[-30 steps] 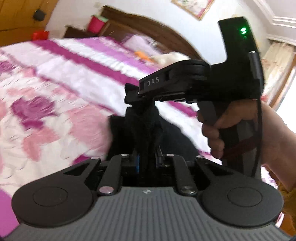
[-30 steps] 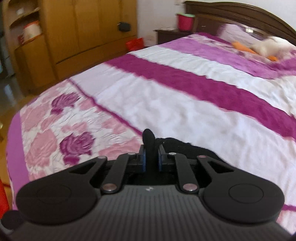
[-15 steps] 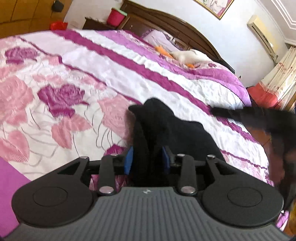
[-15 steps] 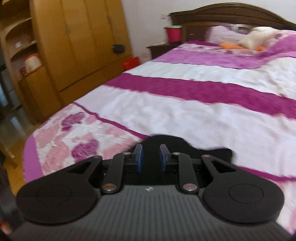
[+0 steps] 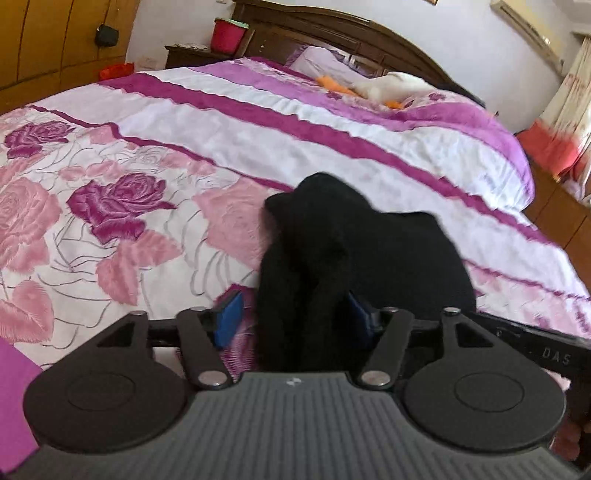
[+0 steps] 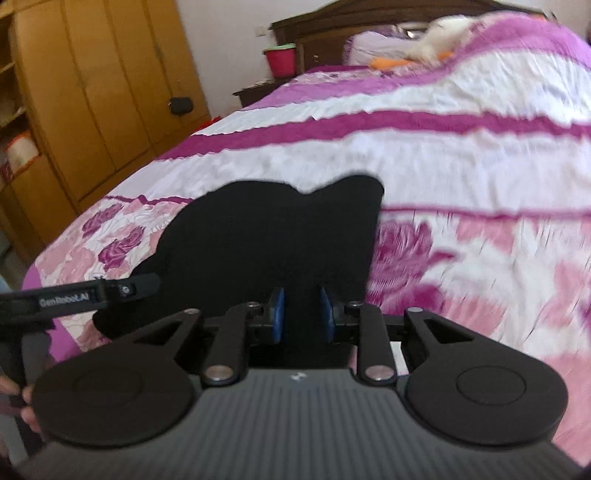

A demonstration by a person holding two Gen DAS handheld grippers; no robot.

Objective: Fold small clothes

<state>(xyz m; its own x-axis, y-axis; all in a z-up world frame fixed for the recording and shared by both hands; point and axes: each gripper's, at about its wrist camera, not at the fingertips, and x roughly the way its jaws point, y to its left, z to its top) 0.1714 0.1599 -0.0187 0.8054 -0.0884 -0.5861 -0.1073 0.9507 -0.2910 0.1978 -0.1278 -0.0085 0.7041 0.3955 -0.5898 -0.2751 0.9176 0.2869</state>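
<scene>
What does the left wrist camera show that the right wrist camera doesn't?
Only the left wrist view shows the curtains and the left gripper, jaws apart around bunched fabric. Only the right wrist view shows the open wardrobe shelves and the right gripper, jaws close on the cloth. Both show the black garment, the floral bedspread, the red bucket and the white plush toy.

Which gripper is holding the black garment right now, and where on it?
Right gripper pinches the black garment at its near edge. Left gripper is open, fabric bunched loosely between its pads.
</scene>
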